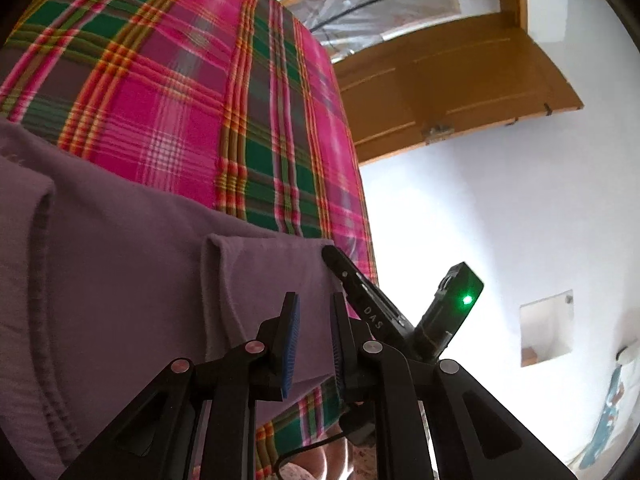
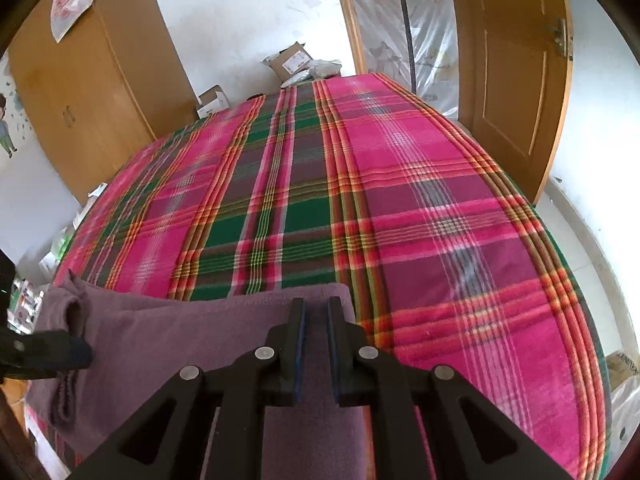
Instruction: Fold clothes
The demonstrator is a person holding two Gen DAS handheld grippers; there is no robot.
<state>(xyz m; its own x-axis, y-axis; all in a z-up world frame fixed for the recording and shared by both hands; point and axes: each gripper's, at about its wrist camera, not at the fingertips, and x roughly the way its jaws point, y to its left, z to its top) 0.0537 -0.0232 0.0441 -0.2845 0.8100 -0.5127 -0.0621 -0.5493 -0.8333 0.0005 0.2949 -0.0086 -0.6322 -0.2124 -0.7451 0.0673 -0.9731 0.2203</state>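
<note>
Both tongs are pointing down at a slant over the plaid bed [image 2: 360, 208], the left tongs [image 1: 312, 328] and right tongs [image 2: 316, 334] each clamping an edge of the purple garment [image 2: 180, 332] lying at its near end.

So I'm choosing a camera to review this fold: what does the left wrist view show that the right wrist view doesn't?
Only the left wrist view: the right gripper from outside, with a green light, and a wall niche. Only the right wrist view: the wardrobe, boxes past the bed, and the bedspread's full spread. Both: the purple garment between each gripper's pads, the left gripper and the door.
</note>
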